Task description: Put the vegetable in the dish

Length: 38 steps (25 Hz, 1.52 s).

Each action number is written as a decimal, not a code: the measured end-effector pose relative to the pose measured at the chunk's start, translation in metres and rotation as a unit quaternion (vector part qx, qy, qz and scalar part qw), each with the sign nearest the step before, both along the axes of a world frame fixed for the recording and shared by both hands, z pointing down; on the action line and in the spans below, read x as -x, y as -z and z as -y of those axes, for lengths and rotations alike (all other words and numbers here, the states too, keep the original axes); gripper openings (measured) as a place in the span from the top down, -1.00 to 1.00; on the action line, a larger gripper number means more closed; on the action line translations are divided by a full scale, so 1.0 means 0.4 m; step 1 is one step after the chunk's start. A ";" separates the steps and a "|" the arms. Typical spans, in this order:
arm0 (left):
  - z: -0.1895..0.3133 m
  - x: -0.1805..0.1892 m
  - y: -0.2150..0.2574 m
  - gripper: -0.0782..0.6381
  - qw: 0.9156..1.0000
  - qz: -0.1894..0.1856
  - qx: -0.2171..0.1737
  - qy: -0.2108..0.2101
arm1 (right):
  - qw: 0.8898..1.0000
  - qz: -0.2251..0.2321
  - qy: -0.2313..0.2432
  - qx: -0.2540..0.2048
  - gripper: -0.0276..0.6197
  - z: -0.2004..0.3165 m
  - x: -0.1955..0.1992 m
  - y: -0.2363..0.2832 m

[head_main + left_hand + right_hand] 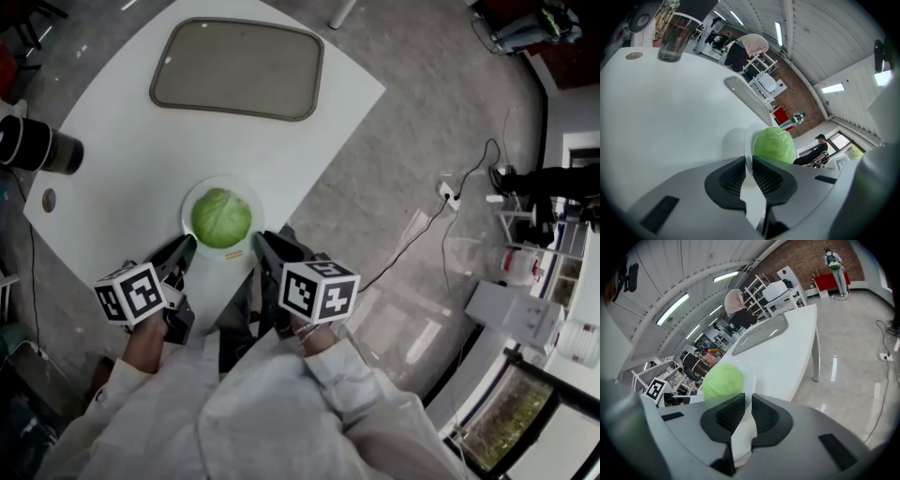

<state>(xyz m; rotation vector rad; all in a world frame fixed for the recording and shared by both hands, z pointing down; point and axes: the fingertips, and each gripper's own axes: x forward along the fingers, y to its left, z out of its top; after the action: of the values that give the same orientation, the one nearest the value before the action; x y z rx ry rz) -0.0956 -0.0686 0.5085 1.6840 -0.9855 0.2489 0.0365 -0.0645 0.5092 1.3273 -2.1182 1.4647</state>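
Cabbage [222,217], inside white dish [190,201], on table [122,150]

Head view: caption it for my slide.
Left tongs and right tongs grip the round white dish holding a green cabbage on the white table.

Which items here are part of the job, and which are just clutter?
In the job: cabbage, sitting in the white dish; left gripper and right gripper, each clamped on its rim.
Lying about: grey tray and dark cup, elsewhere on the table.
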 end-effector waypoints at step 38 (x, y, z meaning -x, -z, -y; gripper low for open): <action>0.634 -0.177 0.075 0.66 0.991 0.028 -0.050 0.120 | 0.994 0.039 0.097 -0.035 0.76 0.713 -0.169 0.076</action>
<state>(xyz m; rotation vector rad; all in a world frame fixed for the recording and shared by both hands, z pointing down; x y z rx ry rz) -0.0248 -0.3220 0.4785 1.6365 -1.2475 0.0893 0.1040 -0.3497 0.4787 1.0674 -2.2943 1.3955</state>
